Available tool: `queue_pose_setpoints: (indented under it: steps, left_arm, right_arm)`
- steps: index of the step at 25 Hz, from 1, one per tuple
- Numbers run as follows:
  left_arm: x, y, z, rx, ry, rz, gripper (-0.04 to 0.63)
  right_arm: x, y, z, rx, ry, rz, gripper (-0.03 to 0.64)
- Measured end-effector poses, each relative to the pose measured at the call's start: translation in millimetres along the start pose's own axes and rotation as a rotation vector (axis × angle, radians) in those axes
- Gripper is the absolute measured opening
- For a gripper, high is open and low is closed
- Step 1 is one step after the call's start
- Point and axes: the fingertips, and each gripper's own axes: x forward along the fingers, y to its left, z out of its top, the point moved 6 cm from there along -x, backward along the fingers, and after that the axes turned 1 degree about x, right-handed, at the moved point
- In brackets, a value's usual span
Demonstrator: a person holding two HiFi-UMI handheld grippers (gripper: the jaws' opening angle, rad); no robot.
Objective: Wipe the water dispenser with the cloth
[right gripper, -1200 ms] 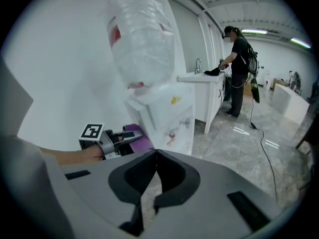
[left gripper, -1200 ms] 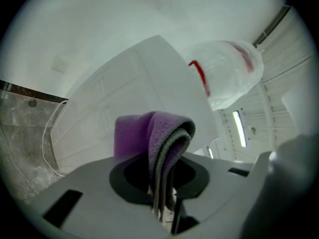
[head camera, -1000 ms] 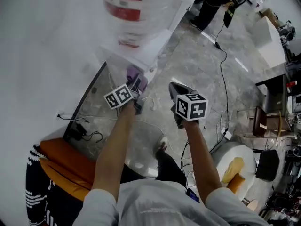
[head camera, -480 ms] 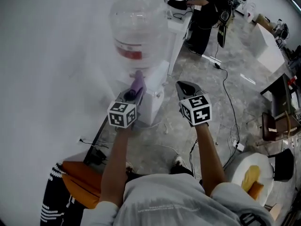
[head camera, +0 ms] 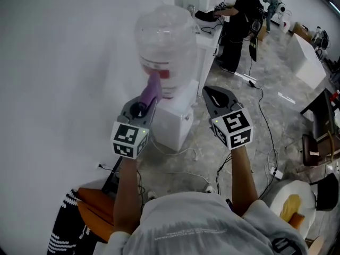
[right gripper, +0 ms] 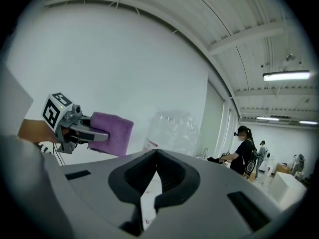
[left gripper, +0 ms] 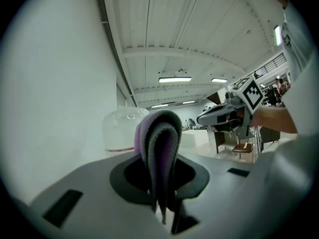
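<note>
The water dispenser (head camera: 174,120) is a white box against the wall. It carries a clear bottle (head camera: 163,40) with a red label. My left gripper (head camera: 144,105) is shut on a folded purple cloth (head camera: 153,88). The cloth's tip sits in front of the bottle's label; I cannot tell if it touches. From the left gripper view the cloth (left gripper: 159,146) stands folded between the jaws, with the bottle (left gripper: 122,131) behind. My right gripper (head camera: 208,92) hangs to the right of the dispenser, shut and empty. From the right gripper view the cloth (right gripper: 112,133) shows beside the bottle (right gripper: 172,131).
A white wall (head camera: 64,62) runs along the left. Cables (head camera: 257,97) trail over the marble floor to the right of the dispenser. A person (head camera: 238,15) stands at a white counter behind it. An orange seat (head camera: 95,209) is at lower left, a round white table (head camera: 276,187) at lower right.
Both grippers have risen and moved forward. The cloth went from beside the dispenser's lower body up to the bottle's label. The right gripper kept beside it, still shut.
</note>
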Motion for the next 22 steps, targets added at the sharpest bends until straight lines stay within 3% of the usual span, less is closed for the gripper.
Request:
queue_pose_setpoints:
  steps: [5, 13, 22]
  left_arm:
    - [-17, 8, 26, 0.061, -0.059, 0.039, 0.063]
    - [-19, 7, 32, 0.13, -0.073, 0.051, 0.063]
    - [-10, 5, 17, 0.108, -0.047, 0.033, 0.063]
  right_arm:
    - [-8, 6, 19, -0.049, -0.053, -0.002, 0.014]
    - [-17, 1, 13, -0.075, -0.013, -0.033, 0.014]
    - [-11, -4, 0, -0.07, 0.017, -0.059, 0.012]
